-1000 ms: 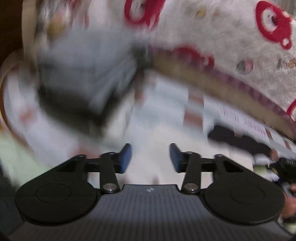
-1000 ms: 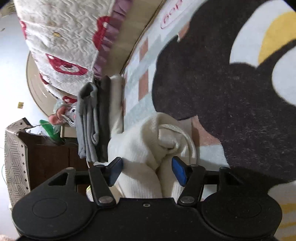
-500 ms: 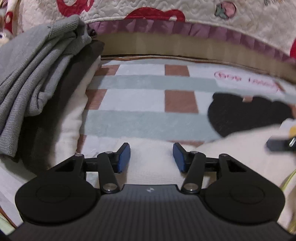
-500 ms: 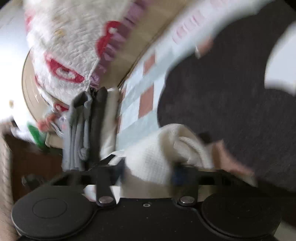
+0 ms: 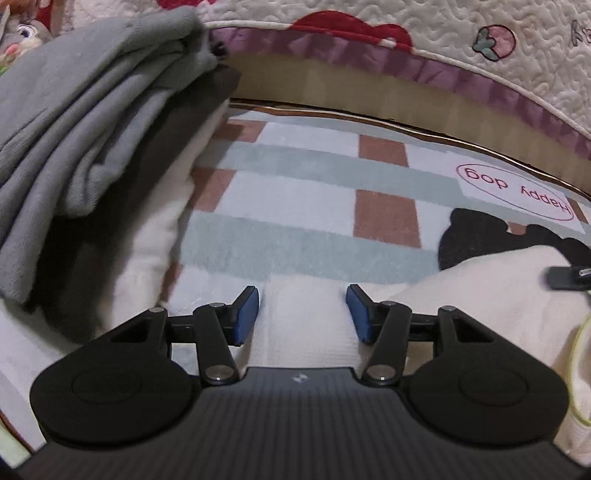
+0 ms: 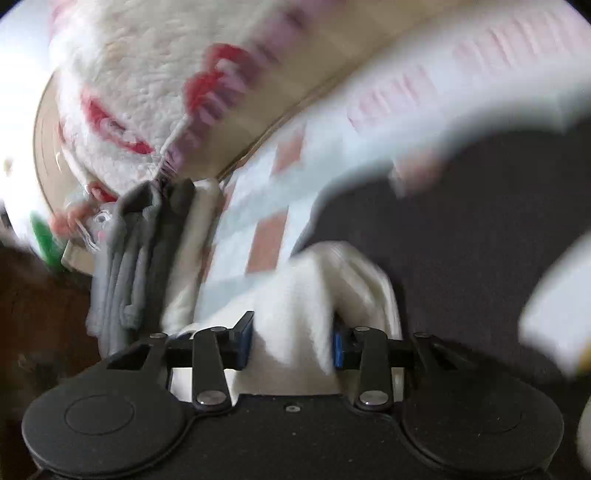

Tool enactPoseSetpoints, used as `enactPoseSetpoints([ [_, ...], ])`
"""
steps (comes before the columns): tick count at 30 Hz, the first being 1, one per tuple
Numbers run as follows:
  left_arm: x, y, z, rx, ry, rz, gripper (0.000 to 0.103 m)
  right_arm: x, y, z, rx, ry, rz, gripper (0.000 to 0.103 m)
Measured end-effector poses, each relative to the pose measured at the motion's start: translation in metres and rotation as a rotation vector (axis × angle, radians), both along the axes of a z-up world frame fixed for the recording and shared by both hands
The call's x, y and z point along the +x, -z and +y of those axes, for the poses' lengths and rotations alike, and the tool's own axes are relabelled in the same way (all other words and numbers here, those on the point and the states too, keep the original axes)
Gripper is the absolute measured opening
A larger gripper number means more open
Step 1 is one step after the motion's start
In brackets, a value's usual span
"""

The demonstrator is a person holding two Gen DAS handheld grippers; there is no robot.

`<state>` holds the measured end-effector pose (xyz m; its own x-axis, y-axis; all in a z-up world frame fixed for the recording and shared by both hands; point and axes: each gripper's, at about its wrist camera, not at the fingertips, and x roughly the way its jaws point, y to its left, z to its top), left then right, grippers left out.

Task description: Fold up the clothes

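A cream knitted garment [image 5: 480,291] lies on the patterned rug [image 5: 295,199], and a band of it runs under and between my left gripper's blue pads. My left gripper [image 5: 303,314] is open just above that band. In the right wrist view, which is motion-blurred, the same cream garment [image 6: 295,295] is bunched up and fills the gap between the pads. My right gripper [image 6: 290,341] is shut on that bunch. The tip of the right gripper [image 5: 569,277] shows at the right edge of the left wrist view, resting on the cloth.
A stack of folded clothes [image 5: 92,129], grey on top of dark and cream layers, sits at the left of the rug. Behind the rug runs a bed edge with a quilted white-and-red cover [image 5: 480,44]. A plush toy [image 5: 22,33] shows at the far left.
My left gripper swung down from a blurred view and settled low over the cream cloth. My right gripper's jaws narrowed onto the bunched cloth, and its view has gone blurry with motion.
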<state>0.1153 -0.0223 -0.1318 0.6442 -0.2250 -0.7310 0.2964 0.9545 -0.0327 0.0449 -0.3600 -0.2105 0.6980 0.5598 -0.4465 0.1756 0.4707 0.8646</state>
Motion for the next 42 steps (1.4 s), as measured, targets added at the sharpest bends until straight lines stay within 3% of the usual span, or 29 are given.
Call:
enactPoseSetpoints([
  [2, -0.005, 0.001, 0.003, 0.01, -0.013, -0.028, 0.054, -0.017, -0.006, -0.006, -0.008, 0.006, 0.015, 0.056],
  [6, -0.013, -0.005, 0.014, -0.018, -0.086, -0.023, 0.054, -0.048, -0.022, -0.01, -0.051, 0.024, 0.029, 0.058],
  [9, -0.024, -0.01, 0.031, -0.062, -0.102, -0.004, 0.056, -0.07, -0.046, 0.004, -0.173, 0.042, -0.056, 0.06],
  [13, -0.033, 0.007, 0.049, -0.123, -0.071, 0.144, 0.064, -0.091, -0.081, 0.028, -0.292, -0.01, -0.228, 0.06],
  [15, -0.037, 0.021, 0.061, -0.189, -0.08, 0.227, 0.065, -0.093, -0.088, 0.042, -0.329, -0.045, -0.302, 0.065],
  [17, -0.042, 0.03, 0.073, -0.264, -0.084, 0.28, 0.065, -0.086, -0.086, 0.054, -0.331, -0.086, -0.303, 0.071],
  [20, -0.049, 0.036, 0.082, -0.33, -0.073, 0.327, 0.062, -0.076, -0.074, 0.077, -0.416, -0.195, -0.274, 0.071],
  [22, -0.053, 0.035, 0.083, -0.328, -0.041, 0.316, 0.047, -0.081, -0.07, 0.085, -0.464, -0.275, -0.289, 0.032],
  [23, -0.056, 0.032, 0.081, -0.323, -0.022, 0.3, 0.03, -0.088, -0.071, 0.088, -0.491, -0.314, -0.302, 0.016],
  [25, -0.062, 0.026, 0.08, -0.296, 0.004, 0.259, 0.025, -0.111, -0.08, 0.094, -0.53, -0.36, -0.335, 0.016],
  [27, -0.068, 0.022, 0.077, -0.238, 0.032, 0.223, 0.024, -0.137, -0.085, 0.099, -0.61, -0.373, -0.306, 0.016],
  [32, -0.084, 0.021, 0.078, -0.175, 0.075, 0.214, 0.024, -0.164, -0.088, 0.075, -0.435, -0.222, -0.208, 0.016],
  [33, -0.086, 0.021, 0.079, -0.17, 0.078, 0.212, 0.027, -0.169, -0.089, 0.07, -0.397, -0.19, -0.188, 0.023],
  [37, -0.094, 0.02, 0.088, -0.146, 0.109, 0.221, 0.031, -0.19, -0.091, 0.05, -0.243, -0.064, -0.109, 0.035],
  [39, -0.097, 0.017, 0.092, -0.142, 0.136, 0.222, 0.034, -0.205, -0.09, 0.034, -0.032, -0.02, -0.18, 0.061],
  [42, -0.11, 0.004, 0.101, -0.236, 0.162, 0.135, 0.034, -0.193, -0.079, 0.02, -0.069, 0.013, -0.084, 0.064],
])
